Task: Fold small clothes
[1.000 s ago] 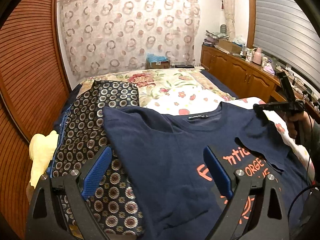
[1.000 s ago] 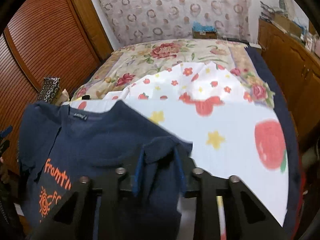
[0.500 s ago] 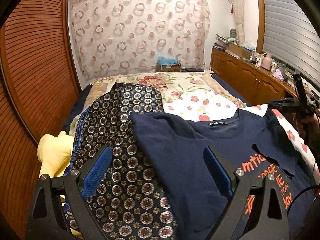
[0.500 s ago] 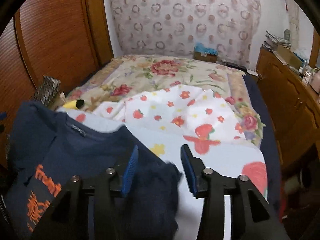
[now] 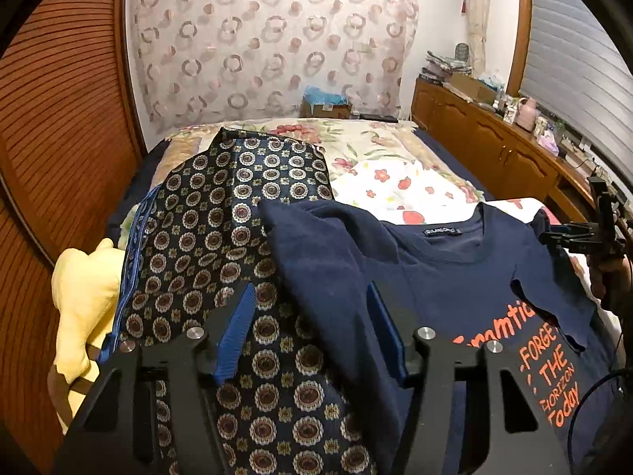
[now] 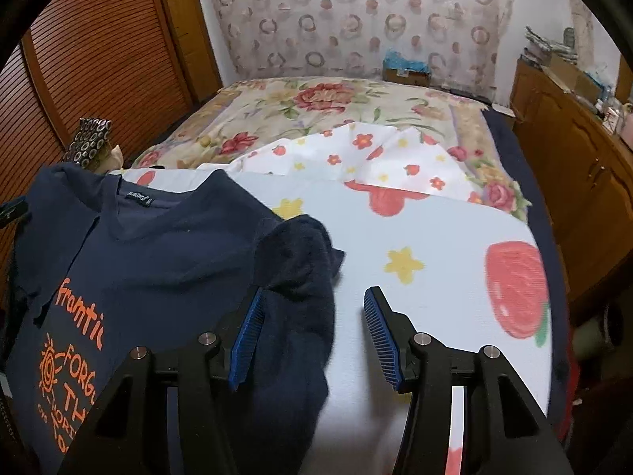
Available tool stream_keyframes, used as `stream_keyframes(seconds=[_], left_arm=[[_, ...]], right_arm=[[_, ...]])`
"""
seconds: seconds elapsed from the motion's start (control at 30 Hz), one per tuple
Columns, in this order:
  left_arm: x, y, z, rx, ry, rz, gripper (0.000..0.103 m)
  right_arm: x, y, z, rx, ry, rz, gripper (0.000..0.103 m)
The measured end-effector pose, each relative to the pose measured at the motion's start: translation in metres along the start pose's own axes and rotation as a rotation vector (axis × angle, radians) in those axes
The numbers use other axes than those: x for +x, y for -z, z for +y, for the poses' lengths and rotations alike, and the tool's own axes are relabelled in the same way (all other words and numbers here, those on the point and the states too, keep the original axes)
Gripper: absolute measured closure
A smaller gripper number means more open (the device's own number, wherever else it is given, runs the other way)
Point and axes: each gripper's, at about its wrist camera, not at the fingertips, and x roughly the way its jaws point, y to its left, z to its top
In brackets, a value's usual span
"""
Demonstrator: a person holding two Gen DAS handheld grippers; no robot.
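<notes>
A navy T-shirt (image 5: 455,277) with orange lettering lies face up on the bed, its collar toward the far wall. My left gripper (image 5: 308,324) hovers at the shirt's left shoulder edge. Its jaws are closing, with the navy edge and the patterned cloth (image 5: 221,217) under it between the blue pads, which do not press. My right gripper (image 6: 312,324) stands open over the shirt's (image 6: 158,261) right side. The folded-in sleeve (image 6: 300,261) lies loose by its left pad (image 6: 247,336). The right gripper (image 5: 581,233) also shows at the right edge of the left wrist view.
A white strawberry-print sheet (image 6: 435,257) covers the bed under the shirt, over a floral quilt (image 6: 316,99). A yellow cloth (image 5: 83,289) lies at the left. Slatted wooden doors (image 5: 59,118) run along the left, wooden cabinets (image 5: 494,146) along the right.
My right gripper opened and let go of the sleeve, which dropped onto the shirt. My left gripper shifted left to the shirt's shoulder edge and its jaws narrowed.
</notes>
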Motion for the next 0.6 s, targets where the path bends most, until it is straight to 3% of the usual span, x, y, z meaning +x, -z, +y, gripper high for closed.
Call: stream_keyframes(seconds=[0.23,0.27,0.3,0.37,0.5,0.53,0.6], left_arm=[[0.011,-0.007,0.006,-0.012,0.006,0.021,0.047],[0.012,-0.008,0.006,-0.013,0.007,0.024,0.047],[0.013,-0.008,0.007,-0.016,0.006,0.027,0.047],[0.015,-0.009,0.009,-0.017,0.005,0.031,0.048],[0.015,-0.010,0.010,-0.025,0.001,0.030,0.050],[0.015,-0.010,0.011,-0.026,0.002,0.029,0.050],[0.015,-0.010,0.010,-0.026,0.002,0.029,0.050]], right_arm=[[0.009,-0.019,-0.010,-0.005,-0.030,0.014,0.049],[0.010,-0.019,-0.011,0.000,-0.041,0.011,0.057],[0.009,-0.019,-0.012,0.002,-0.057,0.008,0.077],[0.005,-0.019,-0.013,0.002,-0.101,-0.004,0.093],[-0.030,-0.020,-0.030,0.054,-0.056,-0.126,0.095],[-0.032,-0.019,-0.034,0.075,-0.065,-0.124,0.095],[-0.023,-0.015,-0.027,0.022,0.000,-0.081,0.095]])
